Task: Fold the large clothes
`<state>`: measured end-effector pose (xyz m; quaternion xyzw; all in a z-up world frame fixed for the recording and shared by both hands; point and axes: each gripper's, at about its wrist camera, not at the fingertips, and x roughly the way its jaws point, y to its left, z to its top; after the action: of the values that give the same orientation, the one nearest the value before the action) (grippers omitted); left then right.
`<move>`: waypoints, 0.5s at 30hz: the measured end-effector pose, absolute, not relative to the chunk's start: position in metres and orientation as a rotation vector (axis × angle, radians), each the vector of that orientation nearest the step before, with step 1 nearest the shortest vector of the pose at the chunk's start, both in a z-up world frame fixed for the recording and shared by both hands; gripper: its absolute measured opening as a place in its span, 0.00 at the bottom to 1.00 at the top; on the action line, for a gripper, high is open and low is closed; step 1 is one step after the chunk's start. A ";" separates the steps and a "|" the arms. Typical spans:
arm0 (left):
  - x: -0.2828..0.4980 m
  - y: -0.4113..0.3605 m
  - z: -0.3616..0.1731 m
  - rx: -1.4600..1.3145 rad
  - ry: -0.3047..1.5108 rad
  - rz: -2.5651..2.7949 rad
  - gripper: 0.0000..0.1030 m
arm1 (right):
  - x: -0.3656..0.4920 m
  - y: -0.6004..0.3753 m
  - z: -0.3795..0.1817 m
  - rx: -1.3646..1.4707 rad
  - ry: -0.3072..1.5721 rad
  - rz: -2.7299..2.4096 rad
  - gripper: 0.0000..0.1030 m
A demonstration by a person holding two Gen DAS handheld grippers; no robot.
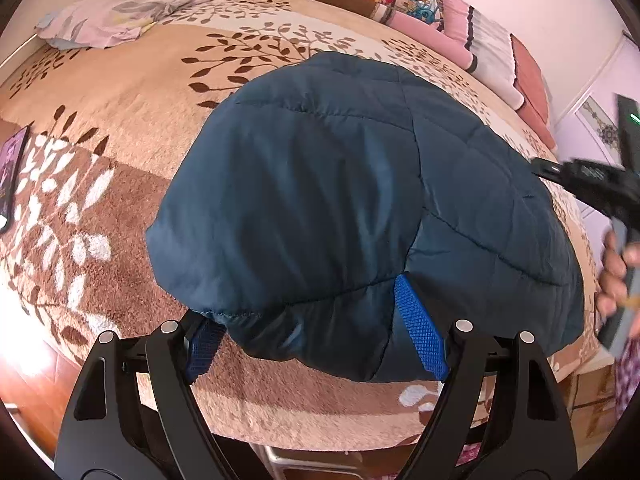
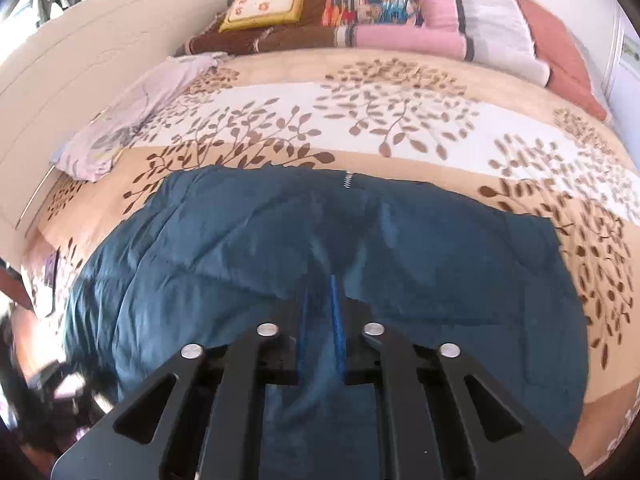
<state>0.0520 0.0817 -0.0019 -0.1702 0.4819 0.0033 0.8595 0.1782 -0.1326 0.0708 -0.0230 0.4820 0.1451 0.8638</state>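
A dark blue quilted jacket (image 1: 320, 208) is laid on the leaf-patterned bedspread (image 1: 120, 92). The left gripper (image 1: 316, 340) is held low at its near edge, fingers spread wide around the hem. The right gripper (image 2: 320, 320) is pointed across the jacket, blue pads (image 2: 335, 320) pinched on a fabric fold.

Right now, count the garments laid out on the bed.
1: the dark blue quilted jacket, folded on the leaf-patterned blanket near the bed's front edge. Others may lie out of view.
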 end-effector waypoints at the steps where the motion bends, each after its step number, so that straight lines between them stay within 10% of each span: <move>1: 0.053 0.082 -0.002 -0.356 1.012 0.006 0.77 | 0.188 -0.131 0.065 -0.031 1.039 0.294 0.04; 15: 0.056 0.084 -0.008 -0.392 1.003 -0.018 0.80 | 0.240 -0.133 -0.010 0.158 1.260 0.263 0.01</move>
<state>0.0555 0.0842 -0.0084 -0.1868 0.4775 -0.0088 0.8585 0.2405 -0.1331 -0.0096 0.0737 0.5867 0.1226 0.7971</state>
